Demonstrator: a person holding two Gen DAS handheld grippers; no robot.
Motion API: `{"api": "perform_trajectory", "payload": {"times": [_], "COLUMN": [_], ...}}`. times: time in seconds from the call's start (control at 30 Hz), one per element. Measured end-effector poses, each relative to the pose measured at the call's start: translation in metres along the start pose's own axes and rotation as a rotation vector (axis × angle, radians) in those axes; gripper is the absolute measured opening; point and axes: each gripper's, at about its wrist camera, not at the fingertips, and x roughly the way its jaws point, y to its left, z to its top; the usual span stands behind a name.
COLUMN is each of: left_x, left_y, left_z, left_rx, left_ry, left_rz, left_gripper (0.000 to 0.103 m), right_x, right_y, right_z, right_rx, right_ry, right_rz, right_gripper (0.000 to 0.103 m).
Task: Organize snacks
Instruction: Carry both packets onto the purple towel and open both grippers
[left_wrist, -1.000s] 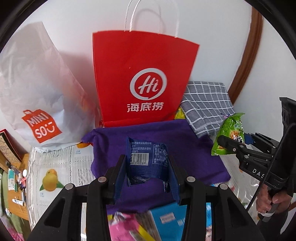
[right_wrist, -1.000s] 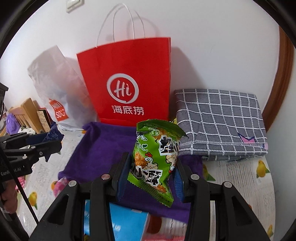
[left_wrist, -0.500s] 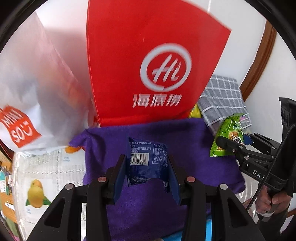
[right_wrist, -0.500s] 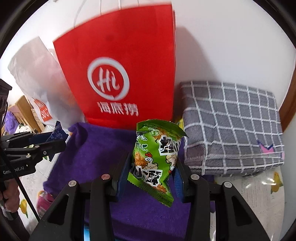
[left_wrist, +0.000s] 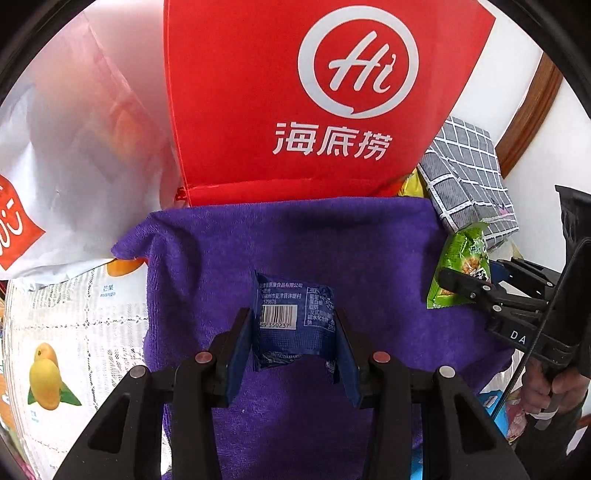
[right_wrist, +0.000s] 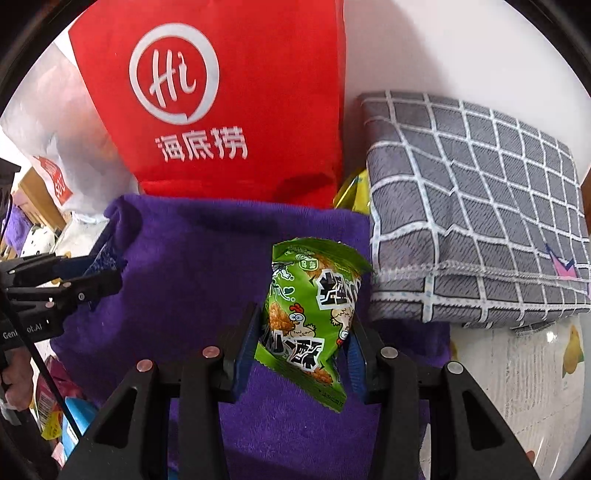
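Note:
My left gripper (left_wrist: 293, 332) is shut on a small blue snack packet (left_wrist: 291, 321) with a barcode, held over the purple towel (left_wrist: 295, 236). My right gripper (right_wrist: 304, 343) is shut on a green snack packet (right_wrist: 310, 310) printed with a cartoon chicken, above the right part of the same purple towel (right_wrist: 192, 258). In the left wrist view the right gripper (left_wrist: 461, 288) shows at the right edge with the green packet (left_wrist: 458, 273). In the right wrist view the left gripper (right_wrist: 92, 280) reaches in from the left.
A red paper bag (left_wrist: 295, 96) stands against the wall behind the towel, a white plastic bag (left_wrist: 74, 155) to its left, a folded grey checked cloth (right_wrist: 472, 206) to its right. A fruit-print tablecloth (left_wrist: 74, 332) covers the table. More snack packets (right_wrist: 51, 402) lie near the front edge.
Both grippers have sunk and moved toward the purple towel and red bag, which now fill more of each view. Each still grips its packet.

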Motion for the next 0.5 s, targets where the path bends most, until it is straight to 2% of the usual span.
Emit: {"api": "perform_trajectory", "payload": {"times": [0.2, 0.5], "left_x": [0.010, 0.015], "left_y": [-0.002, -0.004], "left_z": [0.001, -0.001], "left_rx": [-0.003, -0.010], "left_ry": [0.018, 0.034], "left_rz": [0.000, -0.003], "left_gripper": [0.042, 0.044], "right_x": [0.010, 0.014], "right_y": [0.002, 0.009], "right_z": [-0.001, 0.000], "right_rx": [0.004, -0.009], "right_ry": [0.034, 0.032], "right_rz": [-0.001, -0.003], "right_gripper": [0.043, 0.044]}}
